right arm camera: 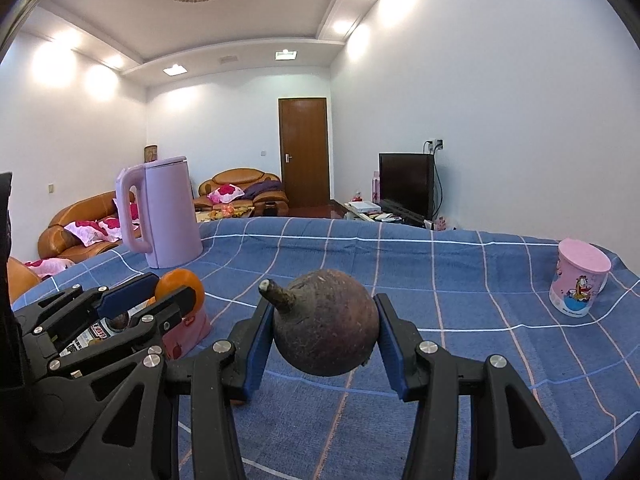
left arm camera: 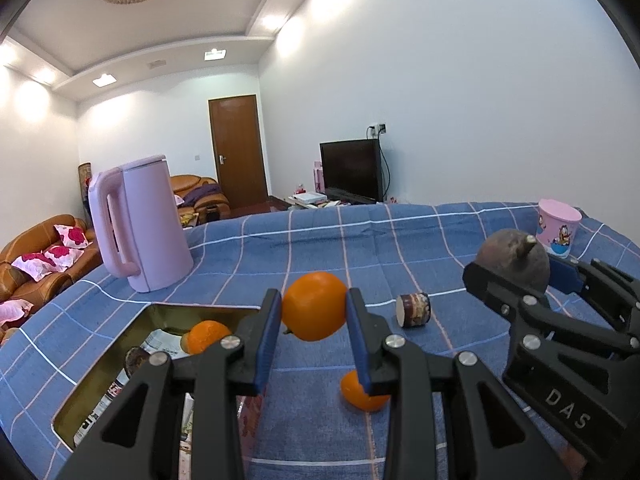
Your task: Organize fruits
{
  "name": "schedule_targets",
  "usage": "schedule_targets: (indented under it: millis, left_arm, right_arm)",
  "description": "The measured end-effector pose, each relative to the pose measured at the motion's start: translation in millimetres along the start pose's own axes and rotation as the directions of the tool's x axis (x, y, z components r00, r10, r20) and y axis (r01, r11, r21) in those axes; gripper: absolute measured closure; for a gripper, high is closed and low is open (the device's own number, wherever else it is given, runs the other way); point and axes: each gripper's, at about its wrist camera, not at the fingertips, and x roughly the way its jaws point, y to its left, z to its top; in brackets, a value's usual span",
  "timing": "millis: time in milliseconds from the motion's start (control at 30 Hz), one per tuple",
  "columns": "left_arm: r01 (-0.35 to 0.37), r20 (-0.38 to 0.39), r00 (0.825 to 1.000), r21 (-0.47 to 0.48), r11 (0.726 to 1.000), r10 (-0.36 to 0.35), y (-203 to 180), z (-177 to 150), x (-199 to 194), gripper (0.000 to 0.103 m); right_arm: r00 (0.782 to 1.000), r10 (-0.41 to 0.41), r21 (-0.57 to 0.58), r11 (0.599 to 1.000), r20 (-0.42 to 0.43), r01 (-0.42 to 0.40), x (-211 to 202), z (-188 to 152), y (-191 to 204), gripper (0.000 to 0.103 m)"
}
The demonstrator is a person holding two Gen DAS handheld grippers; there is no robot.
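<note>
- Clearly, the left gripper [left arm camera: 314, 306] is clamped on an orange [left arm camera: 314, 306], its blue pads pressing the fruit's two sides, and holds it in the air above the blue checked cloth [left arm camera: 400, 248], just beside the open tin [left arm camera: 120, 356].
- Meanwhile the right gripper [right arm camera: 325, 330] is closed on a dark brown round fruit [right arm camera: 325, 330] with a short stalk [right arm camera: 278, 296] pointing up and left, also lifted clear of the cloth.
- One orange [left arm camera: 208, 336] already lies in the tin on printed paper; another orange [left arm camera: 362, 394] rests on the cloth below the left gripper, partly hidden by a finger.
- A small brown cylinder [left arm camera: 414, 310] lies on its side on the cloth, between the two grippers.
- Judging by looks, the orange is light, slightly yielding and smooth, so a hold across its widest middle suits it, and hard squeezing could bruise it.
- The brown fruit appears firm, rough and heavier; gripping its round body, not the stalk, seems safest.
- A pink kettle [left arm camera: 140, 224] and a pink cup [left arm camera: 558, 226] stand well apart from the tin.
</note>
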Motion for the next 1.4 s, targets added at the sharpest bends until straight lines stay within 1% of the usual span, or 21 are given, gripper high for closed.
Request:
schedule_targets:
  millis: [400,533,933,1167,1400]
  left_arm:
    - [-0.012,0.04,0.999,-0.004,1.0,0.012,1.8,-0.4,-8.1,0.069]
    - [-0.008,0.04,0.999,-0.004,1.0,0.008,1.0,-1.0,-8.7,0.069]
    - [0.014,0.024,1.0,-0.014,1.0,-0.014,10.8,-4.8,-14.2,0.069]
    - [0.014,0.009,1.0,-0.025,1.0,-0.014,20.4,-6.8,-17.1,0.069]
    - [-0.006,-0.012,1.0,-0.052,0.999,0.006,43.0,-9.7,-16.5,0.069]
  right_arm:
    - [0.999,-0.028,0.004,1.0,0.042,0.028,-15.0,-1.5,-0.8,0.053]
    - [0.997,-0.041,0.005,0.999,0.061,0.04,-20.4,-1.2,-1.3,0.053]
    - [0.997,-0.052,-0.008,0.999,0.057,0.053,-25.9,-2.0,5.9,0.053]
    - [0.998,-0.031,-0.02,0.999,0.049,0.032,-24.7,-2.9,14.6,0.053]
    - [0.999,0.013,-0.038,0.999,0.03,-0.012,-17.4,-3.2,32.8,0.053]
